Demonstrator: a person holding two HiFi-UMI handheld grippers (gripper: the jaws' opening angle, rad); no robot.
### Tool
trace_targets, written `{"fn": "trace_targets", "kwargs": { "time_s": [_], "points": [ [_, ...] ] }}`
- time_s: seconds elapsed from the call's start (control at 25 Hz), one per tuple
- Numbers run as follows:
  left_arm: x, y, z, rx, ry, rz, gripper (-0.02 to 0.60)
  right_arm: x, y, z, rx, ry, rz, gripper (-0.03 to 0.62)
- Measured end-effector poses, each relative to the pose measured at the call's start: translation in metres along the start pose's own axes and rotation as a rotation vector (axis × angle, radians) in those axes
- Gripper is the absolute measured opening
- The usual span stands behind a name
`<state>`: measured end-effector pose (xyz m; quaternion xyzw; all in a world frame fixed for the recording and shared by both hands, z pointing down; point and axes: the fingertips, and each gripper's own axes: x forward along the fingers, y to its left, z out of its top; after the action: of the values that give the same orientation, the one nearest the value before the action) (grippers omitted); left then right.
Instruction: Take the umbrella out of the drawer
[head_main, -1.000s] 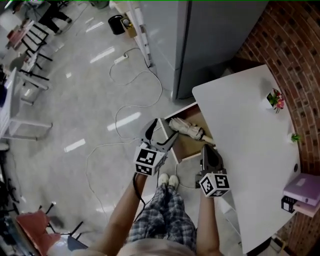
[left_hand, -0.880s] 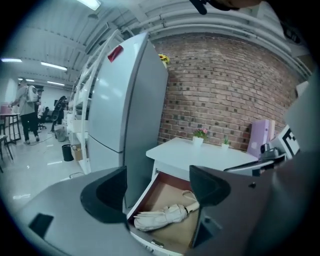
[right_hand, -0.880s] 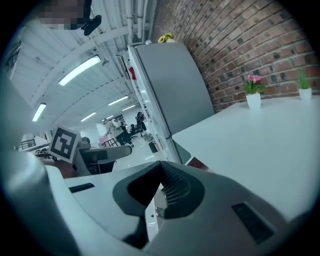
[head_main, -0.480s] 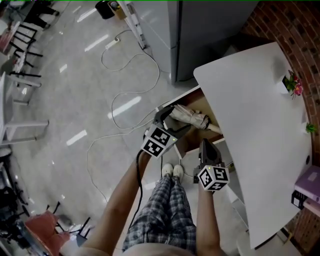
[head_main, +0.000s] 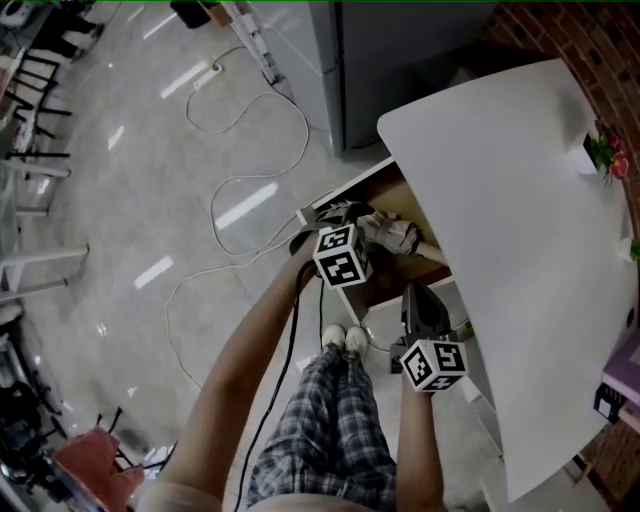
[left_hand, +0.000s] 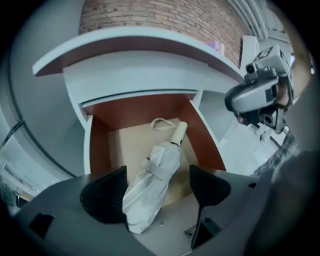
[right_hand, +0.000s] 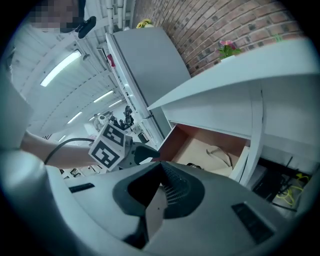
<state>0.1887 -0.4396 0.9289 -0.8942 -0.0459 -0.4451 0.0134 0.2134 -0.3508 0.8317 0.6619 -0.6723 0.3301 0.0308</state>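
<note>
A folded pale grey umbrella (left_hand: 152, 182) with a cream handle and wrist loop lies in the open brown-walled drawer (left_hand: 97, 145) under the white desk. In the head view the umbrella (head_main: 395, 233) lies in the drawer (head_main: 385, 288). My left gripper (left_hand: 157, 192) is open, its jaws on either side of the umbrella's lower end, not closed on it. It shows in the head view at the drawer's front as the left gripper (head_main: 350, 222). My right gripper (head_main: 422, 305) hangs beside the drawer's near corner, jaws together and empty; the right gripper (right_hand: 162, 192) faces the drawer.
The white desk top (head_main: 510, 200) overhangs the drawer. A grey cabinet (head_main: 400, 60) stands behind it. Cables (head_main: 240, 150) trail over the pale floor. A small flower pot (head_main: 600, 155) sits on the desk by the brick wall. The person's feet (head_main: 340, 340) stand below the drawer.
My left gripper has moved right and forward from in front of the drawer to over the umbrella. The right gripper has stayed about where it was.
</note>
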Motion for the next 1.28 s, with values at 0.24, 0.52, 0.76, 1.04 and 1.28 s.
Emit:
{"fn": "trace_targets", "kwargs": {
  "time_s": [0.24,0.52,0.76,1.04,1.28],
  "points": [
    [0.052,-0.007,-0.028,0.266,0.197,-0.059,0.380,0.004,-0.016,-0.014,0.027,-0.005,-0.005,0.018],
    [0.094,0.003,-0.046,0.406,0.319,-0.050,0.380,0.004,-0.033,-0.022,0.040,-0.023,-0.011,0.018],
    [0.119,0.007,-0.052,0.455,0.310,-0.014,0.379,0.008,-0.049,-0.028,0.045,-0.043,-0.025,0.018],
    [0.116,0.008,-0.051,0.499,0.290,0.015,0.285,0.008,-0.057,-0.035,0.031,-0.033,-0.048,0.018],
    [0.097,0.005,-0.044,0.510,0.270,0.015,0.270,0.001,-0.054,-0.037,0.003,0.002,-0.074,0.018]
  ]
}}
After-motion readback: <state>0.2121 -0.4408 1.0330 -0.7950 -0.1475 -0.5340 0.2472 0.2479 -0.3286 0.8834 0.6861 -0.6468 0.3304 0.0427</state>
